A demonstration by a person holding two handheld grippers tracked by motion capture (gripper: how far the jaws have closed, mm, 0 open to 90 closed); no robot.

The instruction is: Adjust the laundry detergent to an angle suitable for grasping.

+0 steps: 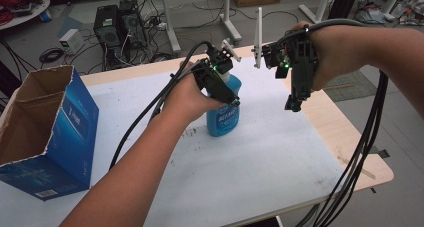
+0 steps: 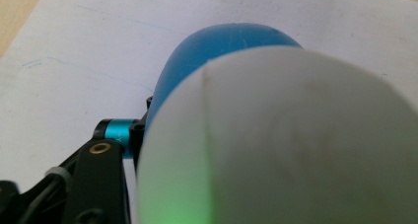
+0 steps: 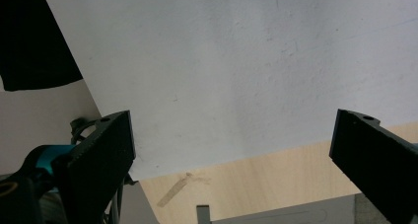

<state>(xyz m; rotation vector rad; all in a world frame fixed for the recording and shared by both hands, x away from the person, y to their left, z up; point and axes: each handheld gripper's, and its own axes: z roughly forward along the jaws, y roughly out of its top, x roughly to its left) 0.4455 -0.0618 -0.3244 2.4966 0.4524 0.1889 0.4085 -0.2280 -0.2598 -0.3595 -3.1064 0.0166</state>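
left of bottle [image 1: 223, 118], open blue carton [image 1: 47, 132]

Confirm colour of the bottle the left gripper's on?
Blue bottle with a white top, clearest in the high view.

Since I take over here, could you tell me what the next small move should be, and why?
Probably lift the blue bottle slightly: the left gripper is shut on it where it stands on the white sheet, while the right gripper hangs open above the table edge, holding nothing.
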